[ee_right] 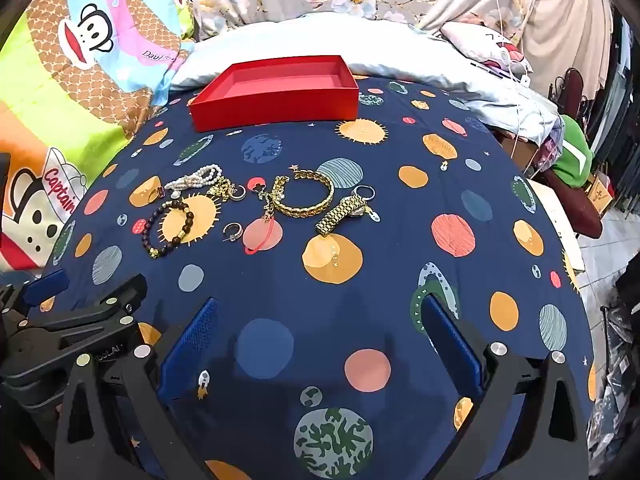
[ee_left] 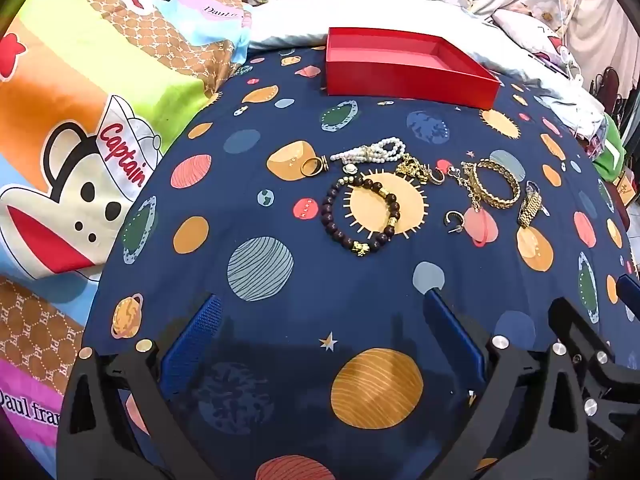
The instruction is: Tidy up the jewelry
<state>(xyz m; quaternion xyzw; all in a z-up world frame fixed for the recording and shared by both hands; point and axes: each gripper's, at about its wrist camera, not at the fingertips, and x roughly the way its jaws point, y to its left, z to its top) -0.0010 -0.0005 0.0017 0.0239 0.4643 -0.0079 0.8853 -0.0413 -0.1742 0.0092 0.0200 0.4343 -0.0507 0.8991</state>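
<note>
A navy bedspread [ee_left: 280,288] printed with planets is spread over a bed, with a cartoon monkey blanket [ee_left: 80,120] to the left of the jaws and a white pillow [ee_right: 304,36] far ahead. The left gripper [ee_left: 324,320] and the right gripper [ee_right: 320,328] are held with jaws spread wide and nothing gripped or touched. Ahead of both jaws the jewelry [ee_right: 256,204] is scattered: a beaded bracelet [ee_left: 362,216], pearls [ee_left: 372,152], a gold chain [ee_right: 308,196]. Beyond it an open red box [ee_left: 404,64] is seen.

"Captain" on the cartoon blanket's [ee_left: 72,92] sailor hat [ee_left: 128,136], "SATURN" on the planet-print sheet [ee_right: 400,184]
</note>
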